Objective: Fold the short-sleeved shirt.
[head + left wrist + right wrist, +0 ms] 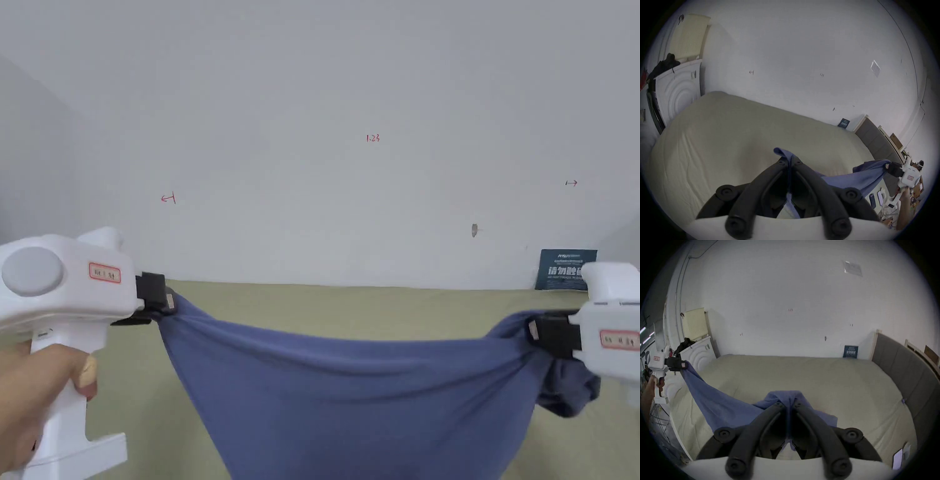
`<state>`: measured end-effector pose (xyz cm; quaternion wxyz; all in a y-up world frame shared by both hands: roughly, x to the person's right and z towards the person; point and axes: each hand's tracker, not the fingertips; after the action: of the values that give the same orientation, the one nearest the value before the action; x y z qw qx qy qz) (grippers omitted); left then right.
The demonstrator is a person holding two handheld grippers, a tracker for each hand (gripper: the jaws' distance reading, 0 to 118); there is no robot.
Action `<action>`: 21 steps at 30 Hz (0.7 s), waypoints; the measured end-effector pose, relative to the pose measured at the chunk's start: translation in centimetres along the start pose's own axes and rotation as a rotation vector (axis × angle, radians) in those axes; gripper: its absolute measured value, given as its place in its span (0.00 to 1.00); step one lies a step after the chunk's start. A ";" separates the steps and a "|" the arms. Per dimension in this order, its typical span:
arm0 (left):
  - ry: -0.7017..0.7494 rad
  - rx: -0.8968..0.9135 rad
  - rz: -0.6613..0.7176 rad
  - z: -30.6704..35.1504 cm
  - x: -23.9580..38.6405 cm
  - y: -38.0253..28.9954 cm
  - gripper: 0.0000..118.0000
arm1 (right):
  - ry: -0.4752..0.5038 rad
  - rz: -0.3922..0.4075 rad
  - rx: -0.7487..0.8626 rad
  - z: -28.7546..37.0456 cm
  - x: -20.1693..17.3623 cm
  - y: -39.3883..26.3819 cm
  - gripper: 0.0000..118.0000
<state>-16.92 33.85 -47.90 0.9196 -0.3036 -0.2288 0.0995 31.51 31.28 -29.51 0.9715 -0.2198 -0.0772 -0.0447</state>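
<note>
A blue short-sleeved shirt (350,400) hangs in the air above the bed, stretched between both grippers and sagging in the middle. My left gripper (167,301) is shut on its left upper corner. My right gripper (532,329) is shut on the right corner, where a bunch of cloth droops beside it. In the left gripper view the black jaws (790,161) pinch blue cloth (851,180), and the right gripper (887,166) shows far off. In the right gripper view the jaws (788,404) clamp a fold of shirt (718,404), which runs to the left gripper (683,365).
A bed with a pale green sheet (350,312) lies under the shirt, against a white wall. A dark blue sign (565,269) leans at the back right. A grey headboard (907,369) bounds the right side, and a white cabinet (700,353) stands at the left.
</note>
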 end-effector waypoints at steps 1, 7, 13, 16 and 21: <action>-0.004 0.013 0.000 0.2 0.1 0.4 0.03 | -0.002 0.006 0.013 0.0 0.1 0.7 0.05; -0.018 0.109 0.028 1.0 0.1 3.6 0.03 | 0.006 0.000 0.081 -0.5 0.9 4.7 0.05; -0.008 0.141 0.027 1.2 0.8 5.2 0.03 | -0.014 0.014 0.137 -1.6 0.7 7.1 0.05; 0.015 0.148 0.011 0.2 0.2 6.8 0.03 | -0.012 0.003 0.148 -2.2 0.6 7.9 0.05; 0.044 0.149 0.000 -1.0 -0.5 9.3 0.03 | -0.003 0.006 0.157 -3.0 0.7 9.3 0.05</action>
<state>-17.26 40.58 -54.46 0.9444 -0.2364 -0.2006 0.1096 33.67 38.29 -35.95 0.9857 -0.1434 -0.0811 -0.0352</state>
